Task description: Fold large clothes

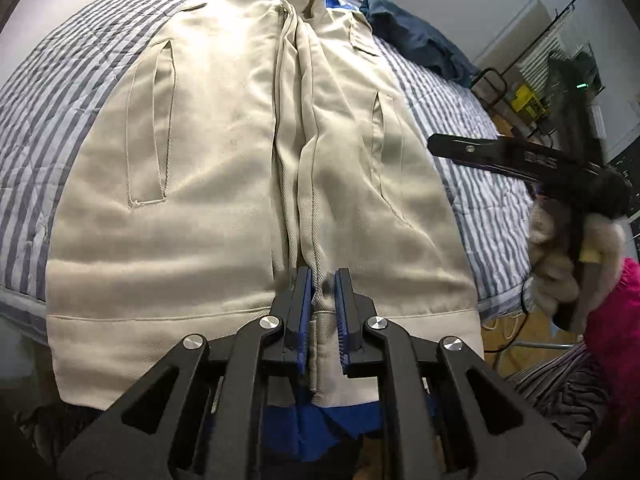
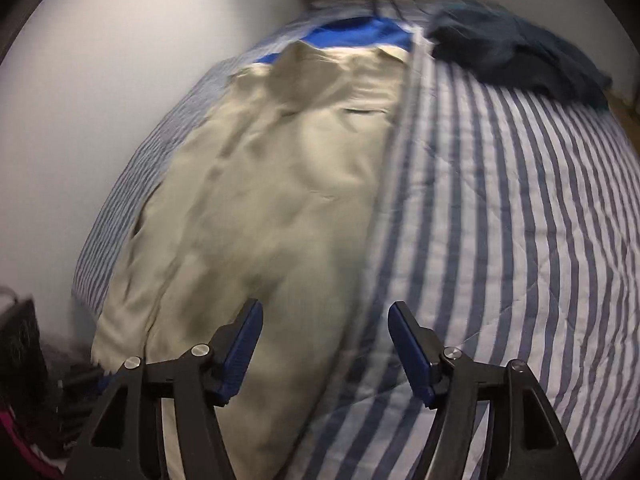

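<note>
Beyond beige jacket [image 1: 224,168], dark blue garment [image 1: 416,40] heaped on striped quilt [image 1: 472,128].

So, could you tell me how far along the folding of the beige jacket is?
Done: the beige jacket lies spread flat, front up, on the striped bed. In hand: the left gripper pinches the front placket near the hem, while the right gripper hangs open over the jacket's edge. Left: every fold.

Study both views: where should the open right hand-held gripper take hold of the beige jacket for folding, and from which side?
Grip the beige jacket at its long side edge beside the right hand-held gripper, coming from the striped bedspread side. That edge lies flat, straight and unobstructed.
</note>
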`<state>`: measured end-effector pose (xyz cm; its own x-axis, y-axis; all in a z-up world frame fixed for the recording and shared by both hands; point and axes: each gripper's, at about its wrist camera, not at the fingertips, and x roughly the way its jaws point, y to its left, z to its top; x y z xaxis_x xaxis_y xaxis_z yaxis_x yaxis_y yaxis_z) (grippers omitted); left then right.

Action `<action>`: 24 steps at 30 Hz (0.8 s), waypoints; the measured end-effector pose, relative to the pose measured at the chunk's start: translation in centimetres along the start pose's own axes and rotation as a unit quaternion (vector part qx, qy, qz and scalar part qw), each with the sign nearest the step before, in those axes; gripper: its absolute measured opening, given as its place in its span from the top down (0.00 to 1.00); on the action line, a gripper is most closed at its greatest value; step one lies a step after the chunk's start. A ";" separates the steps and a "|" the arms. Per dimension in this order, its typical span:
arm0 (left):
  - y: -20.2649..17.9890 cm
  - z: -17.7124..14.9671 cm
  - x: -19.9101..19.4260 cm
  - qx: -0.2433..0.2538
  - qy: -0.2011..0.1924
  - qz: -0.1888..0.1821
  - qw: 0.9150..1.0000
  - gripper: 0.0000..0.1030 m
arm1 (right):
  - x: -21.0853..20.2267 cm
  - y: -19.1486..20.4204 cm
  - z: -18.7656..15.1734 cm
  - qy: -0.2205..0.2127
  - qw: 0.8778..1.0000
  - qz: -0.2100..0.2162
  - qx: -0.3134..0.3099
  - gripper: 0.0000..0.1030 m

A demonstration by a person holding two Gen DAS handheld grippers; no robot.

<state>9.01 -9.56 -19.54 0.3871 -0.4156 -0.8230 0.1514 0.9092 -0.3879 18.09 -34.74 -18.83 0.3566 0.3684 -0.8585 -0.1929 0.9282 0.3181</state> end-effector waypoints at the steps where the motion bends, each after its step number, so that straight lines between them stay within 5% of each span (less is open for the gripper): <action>1: 0.0 0.0 -0.2 0.000 -0.001 -0.001 1.000 0.94 | 0.5 -0.6 0.2 0.006 1.000 0.008 0.014 0.35; 2: 0.1 0.0 -0.3 0.001 -0.003 -0.003 1.000 0.95 | 1.3 -1.5 0.3 0.013 0.999 0.021 0.034 0.41; 5: -0.1 0.0 -0.7 0.000 -0.006 -0.005 1.000 0.96 | 3.0 -2.7 0.5 0.028 0.993 0.084 0.081 0.89; 7: 0.0 0.0 -1.3 -0.005 -0.009 -0.012 1.000 0.96 | 2.6 -1.9 1.0 0.027 0.994 0.075 0.072 0.97; 11: 0.5 -0.6 -0.7 -0.002 -0.009 0.001 1.000 0.96 | 0.1 1.0 1.5 0.005 1.000 0.008 -0.021 0.98; 16: -0.7 -0.6 -0.4 0.041 -0.008 0.013 0.999 0.96 | 2.7 1.4 0.8 0.047 0.996 -0.066 -0.048 0.96; 19: -0.4 -0.3 -1.9 0.032 -0.012 0.006 0.999 0.96 | 0.1 1.9 1.6 0.007 0.991 -0.109 -0.075 0.73; 24: 0.2 0.7 -4.7 0.033 -0.042 -0.005 0.999 0.96 | -3.7 3.2 4.0 -0.085 0.991 -0.062 -0.085 0.72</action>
<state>7.83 -7.40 -15.47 0.4596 -0.4242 -0.7803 0.2149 0.9056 -0.3658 19.83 -32.96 -13.05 0.5332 0.2693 -0.8020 -0.2834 0.9501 0.1306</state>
